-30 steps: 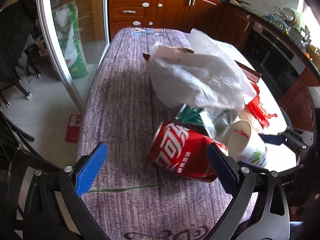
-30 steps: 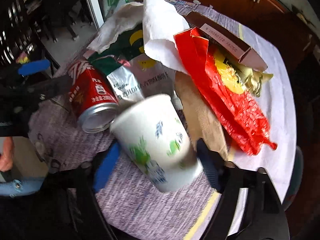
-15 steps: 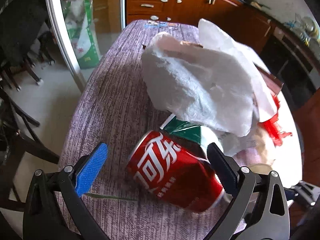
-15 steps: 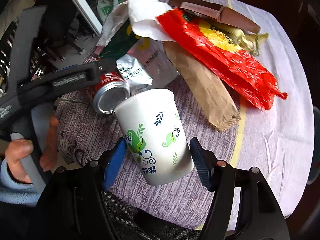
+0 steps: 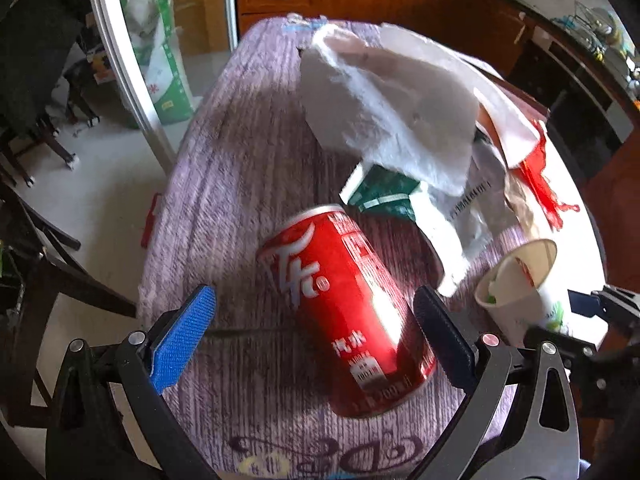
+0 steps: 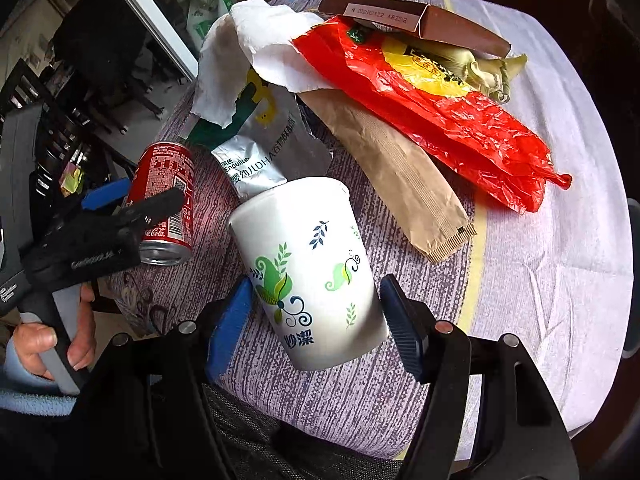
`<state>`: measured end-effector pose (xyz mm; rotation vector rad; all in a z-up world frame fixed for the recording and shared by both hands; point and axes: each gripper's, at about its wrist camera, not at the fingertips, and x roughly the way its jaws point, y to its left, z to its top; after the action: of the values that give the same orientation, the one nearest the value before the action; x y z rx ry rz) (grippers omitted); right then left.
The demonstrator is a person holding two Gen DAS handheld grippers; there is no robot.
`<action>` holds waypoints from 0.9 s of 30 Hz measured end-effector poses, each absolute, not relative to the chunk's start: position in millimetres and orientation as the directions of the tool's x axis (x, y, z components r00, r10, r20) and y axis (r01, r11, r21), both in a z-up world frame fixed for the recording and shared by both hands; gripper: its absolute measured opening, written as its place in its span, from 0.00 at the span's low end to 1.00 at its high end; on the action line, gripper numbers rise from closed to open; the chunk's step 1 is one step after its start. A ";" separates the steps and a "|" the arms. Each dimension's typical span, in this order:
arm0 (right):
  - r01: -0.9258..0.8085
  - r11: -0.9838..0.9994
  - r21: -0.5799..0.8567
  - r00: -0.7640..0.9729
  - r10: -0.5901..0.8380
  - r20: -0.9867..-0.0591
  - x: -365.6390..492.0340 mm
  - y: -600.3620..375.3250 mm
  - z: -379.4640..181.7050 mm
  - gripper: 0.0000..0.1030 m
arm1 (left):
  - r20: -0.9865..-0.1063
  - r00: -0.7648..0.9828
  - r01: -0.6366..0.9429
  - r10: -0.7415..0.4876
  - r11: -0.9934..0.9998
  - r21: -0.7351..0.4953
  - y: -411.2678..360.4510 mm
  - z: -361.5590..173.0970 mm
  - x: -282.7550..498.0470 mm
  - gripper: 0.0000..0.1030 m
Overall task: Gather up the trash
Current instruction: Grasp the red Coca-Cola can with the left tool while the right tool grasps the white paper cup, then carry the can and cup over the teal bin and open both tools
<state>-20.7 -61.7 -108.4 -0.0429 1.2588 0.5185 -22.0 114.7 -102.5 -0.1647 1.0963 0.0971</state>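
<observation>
A red soda can (image 5: 344,312) lies on its side on the purple tablecloth (image 5: 224,184). My left gripper (image 5: 316,332) is open and straddles it; the can lies close to the right pad and well apart from the blue left pad (image 5: 182,336). A white paper cup (image 6: 312,272) with green leaf print sits between the pads of my right gripper (image 6: 316,320), which is shut on its lower half. The right wrist view also shows the can (image 6: 166,184) under the left gripper (image 6: 134,200), with a hand (image 6: 52,344) on its handle. The cup (image 5: 516,280) appears at the right of the left wrist view.
Beyond the can lie a white crumpled tissue (image 5: 392,108), a green and silver foil pouch (image 6: 260,148), a brown paper sleeve (image 6: 400,172), a red plastic bag (image 6: 452,112) and a brown box (image 6: 412,20). The table edge (image 5: 160,240) drops to the floor on the left, near dark chairs (image 5: 36,264).
My left gripper has come down and forward over the can, which now lies between its fingers and points along them. The right gripper has shifted and rolled, still holding the cup.
</observation>
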 end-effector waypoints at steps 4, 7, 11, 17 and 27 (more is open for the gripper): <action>-0.392 0.882 0.263 0.193 0.358 -0.913 -24.7 -63.9 -111.7 0.61 | -0.907 0.418 -0.151 -0.051 0.981 -0.125 114.4 -115.3 -25.3 0.92; -0.381 0.881 0.280 0.184 0.369 -0.911 -23.6 -66.5 -114.8 0.61 | -0.907 0.413 -0.125 -0.088 0.980 -0.153 112.3 -118.3 -23.5 0.62; -0.360 0.885 0.294 0.206 0.383 -0.900 -25.1 -73.7 -112.2 0.58 | -0.887 0.460 -0.078 -0.047 0.993 -0.093 101.7 -102.0 -29.6 0.59; -0.335 0.884 0.326 0.249 0.417 -0.874 -28.0 -91.8 -102.5 0.57 | -0.858 0.512 -0.041 -0.035 0.997 -0.065 96.4 -75.3 -43.4 0.59; -0.211 0.906 0.367 0.407 0.422 -0.810 -25.4 -167.8 -65.4 0.57 | -0.782 0.594 0.177 -0.187 0.979 -0.100 29.7 -16.2 -28.2 0.59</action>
<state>-25.4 -167.8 -65.4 0.2196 1.0820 0.4032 -28.2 29.7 -16.2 -0.0127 0.9102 -0.2114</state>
